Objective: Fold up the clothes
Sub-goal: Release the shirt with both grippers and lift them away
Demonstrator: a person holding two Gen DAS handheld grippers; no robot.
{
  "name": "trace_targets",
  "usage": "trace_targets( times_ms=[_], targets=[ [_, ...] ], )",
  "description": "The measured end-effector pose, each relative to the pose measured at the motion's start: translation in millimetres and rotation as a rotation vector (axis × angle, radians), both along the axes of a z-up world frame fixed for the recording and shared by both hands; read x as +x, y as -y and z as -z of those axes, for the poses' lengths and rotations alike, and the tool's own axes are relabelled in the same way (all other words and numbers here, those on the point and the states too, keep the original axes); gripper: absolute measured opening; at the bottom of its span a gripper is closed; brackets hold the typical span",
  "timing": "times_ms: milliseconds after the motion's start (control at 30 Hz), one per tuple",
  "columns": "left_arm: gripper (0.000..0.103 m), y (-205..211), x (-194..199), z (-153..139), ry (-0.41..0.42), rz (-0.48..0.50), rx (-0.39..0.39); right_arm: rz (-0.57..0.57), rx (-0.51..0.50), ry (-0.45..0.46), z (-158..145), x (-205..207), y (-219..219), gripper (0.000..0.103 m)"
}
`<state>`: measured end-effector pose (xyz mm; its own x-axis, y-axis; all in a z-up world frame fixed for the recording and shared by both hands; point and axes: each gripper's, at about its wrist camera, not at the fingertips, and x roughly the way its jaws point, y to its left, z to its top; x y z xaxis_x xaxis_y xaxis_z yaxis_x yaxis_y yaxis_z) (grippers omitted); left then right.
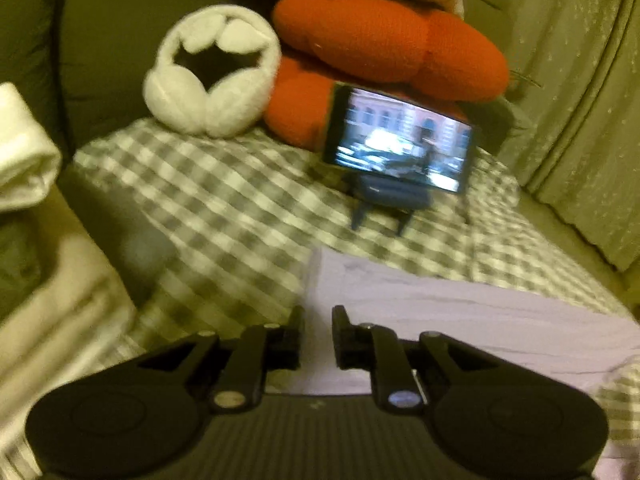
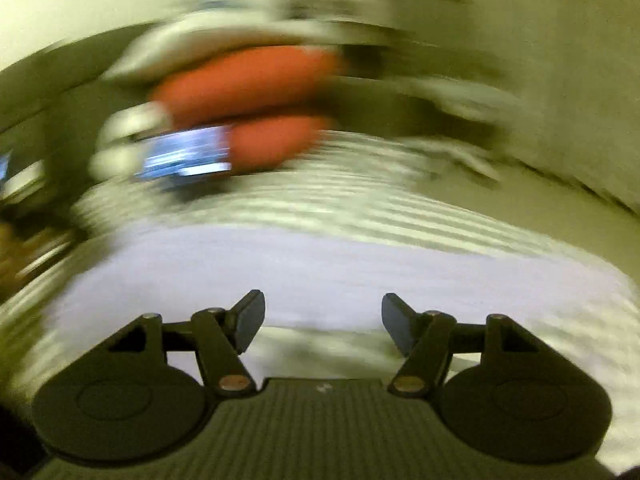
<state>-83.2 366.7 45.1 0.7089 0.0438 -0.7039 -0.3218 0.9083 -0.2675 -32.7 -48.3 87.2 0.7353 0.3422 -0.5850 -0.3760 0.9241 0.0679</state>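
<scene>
A pale lavender garment lies flat on the grey-and-white checked bed cover. In the left wrist view its left edge runs just beyond my left gripper. The left jaws stand a narrow gap apart with nothing pinched between them. The right wrist view is heavily motion-blurred. There the same lavender garment spreads wide under my right gripper. The right jaws stand wide apart and hold nothing. The cloth's near edge lies just below the fingertips.
A phone on a small stand plays video at the back of the bed, in front of red cushions. White fluffy earmuffs lean to their left. Folded white cloth sits at the left edge; a curtain hangs at the right.
</scene>
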Motion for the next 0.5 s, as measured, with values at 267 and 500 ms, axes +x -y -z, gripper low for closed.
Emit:
trace_targets(
  times_ms=[267, 500],
  targets=[
    [0.027, 83, 3, -5, -0.126, 0.182, -0.115, 0.33, 0.06, -0.177, 24, 33, 153, 0.048],
    [0.028, 168, 0, -15, -0.153, 0.288, -0.095, 0.309, 0.085, -0.223, 41, 38, 174, 0.048]
  ],
)
